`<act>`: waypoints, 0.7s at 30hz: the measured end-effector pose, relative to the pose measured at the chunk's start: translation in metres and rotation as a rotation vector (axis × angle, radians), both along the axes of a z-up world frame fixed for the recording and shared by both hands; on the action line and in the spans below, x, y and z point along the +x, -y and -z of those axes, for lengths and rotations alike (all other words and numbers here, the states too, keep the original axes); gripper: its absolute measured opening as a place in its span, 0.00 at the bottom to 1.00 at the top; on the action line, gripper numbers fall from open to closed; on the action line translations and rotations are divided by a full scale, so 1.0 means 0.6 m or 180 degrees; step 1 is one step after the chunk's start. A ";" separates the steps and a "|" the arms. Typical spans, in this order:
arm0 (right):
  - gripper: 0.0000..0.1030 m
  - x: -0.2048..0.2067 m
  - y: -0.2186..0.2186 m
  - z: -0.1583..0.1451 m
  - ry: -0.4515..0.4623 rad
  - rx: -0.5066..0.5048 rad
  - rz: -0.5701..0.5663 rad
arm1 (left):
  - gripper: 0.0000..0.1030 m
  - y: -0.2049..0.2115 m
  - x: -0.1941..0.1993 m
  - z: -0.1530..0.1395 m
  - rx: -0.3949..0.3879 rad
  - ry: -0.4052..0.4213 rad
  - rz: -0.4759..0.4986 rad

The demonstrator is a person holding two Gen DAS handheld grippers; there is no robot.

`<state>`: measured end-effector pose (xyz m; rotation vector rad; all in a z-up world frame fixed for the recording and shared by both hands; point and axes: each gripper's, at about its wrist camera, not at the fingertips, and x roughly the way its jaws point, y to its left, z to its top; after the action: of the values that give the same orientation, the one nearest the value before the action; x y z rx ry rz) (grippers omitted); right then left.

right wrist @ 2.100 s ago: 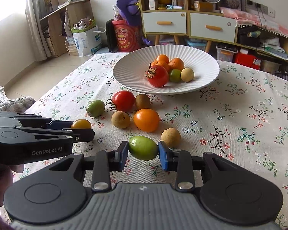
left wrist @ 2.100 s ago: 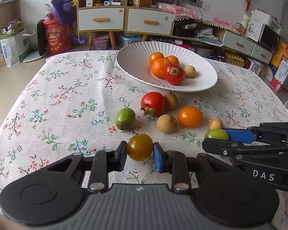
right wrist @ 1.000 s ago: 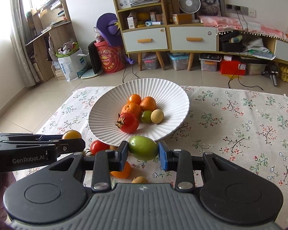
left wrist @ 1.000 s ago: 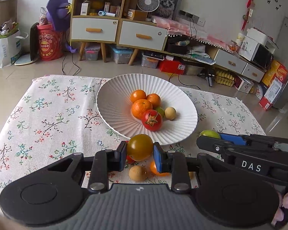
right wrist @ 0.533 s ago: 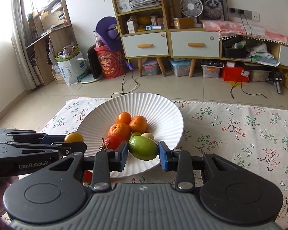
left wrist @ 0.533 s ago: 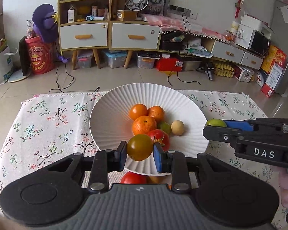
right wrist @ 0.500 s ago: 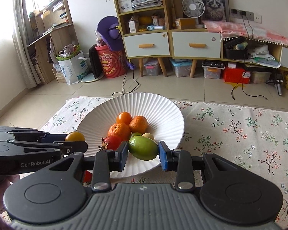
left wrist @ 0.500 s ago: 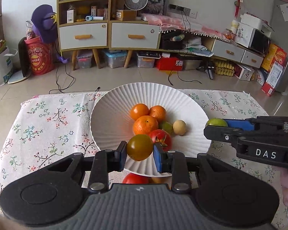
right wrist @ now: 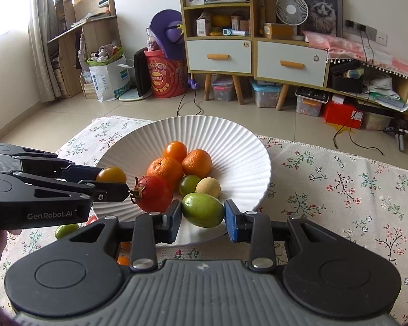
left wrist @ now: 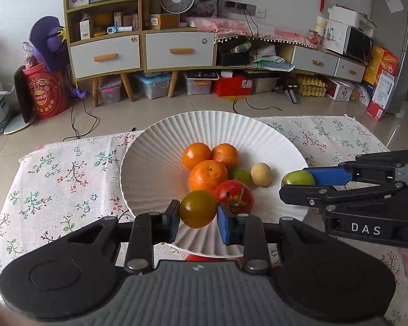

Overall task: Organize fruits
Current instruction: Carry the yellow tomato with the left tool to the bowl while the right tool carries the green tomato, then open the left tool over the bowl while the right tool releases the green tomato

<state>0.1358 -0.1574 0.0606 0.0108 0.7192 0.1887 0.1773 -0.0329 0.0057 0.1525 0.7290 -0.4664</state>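
A white ribbed bowl [left wrist: 160,146] [right wrist: 231,138] stands on the flowered tablecloth and holds several oranges, a red tomato [left wrist: 235,194] [right wrist: 153,193], a small green fruit and a pale round one. My left gripper [left wrist: 198,216] [right wrist: 110,182] is shut on a yellow-green tomato [left wrist: 198,208] [right wrist: 111,174] over the bowl's near left side. My right gripper [right wrist: 202,216] [left wrist: 299,184] is shut on an oval green fruit [right wrist: 202,209] [left wrist: 297,178] above the bowl's near right rim.
Loose fruit lies on the cloth [right wrist: 340,184] in front of the bowl: a green one [right wrist: 66,230] and orange pieces mostly hidden under the grippers. Beyond the table's far edge are the tiled floor, drawer cabinets [left wrist: 138,51] and clutter.
Both grippers have moved forward and slightly down with their fruits, from above the loose fruit on the cloth to over the bowl. The bowl now looms larger and closer in both views.
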 end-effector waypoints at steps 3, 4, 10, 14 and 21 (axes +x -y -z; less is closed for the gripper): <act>0.30 -0.001 -0.001 0.000 0.0005 0.0000 -0.0015 | 0.24 0.001 0.004 0.005 0.0017 -0.0028 -0.0019; 0.30 -0.001 -0.002 0.000 0.0007 -0.0009 -0.0022 | 0.24 0.000 0.004 0.006 0.0017 -0.0038 -0.0027; 0.30 -0.002 -0.007 0.001 0.0017 -0.0082 -0.0078 | 0.25 -0.003 0.006 0.008 -0.0007 -0.0073 -0.0055; 0.31 -0.001 -0.006 0.000 0.0016 -0.0077 -0.0081 | 0.25 -0.003 0.005 0.009 -0.0018 -0.0062 -0.0058; 0.42 -0.005 -0.006 -0.004 0.0031 -0.0074 -0.0087 | 0.34 -0.009 0.002 -0.002 -0.0084 -0.0003 -0.0113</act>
<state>0.1330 -0.1540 0.0630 -0.0221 0.7119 0.2063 0.1783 -0.0274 0.0070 0.1146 0.7252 -0.4420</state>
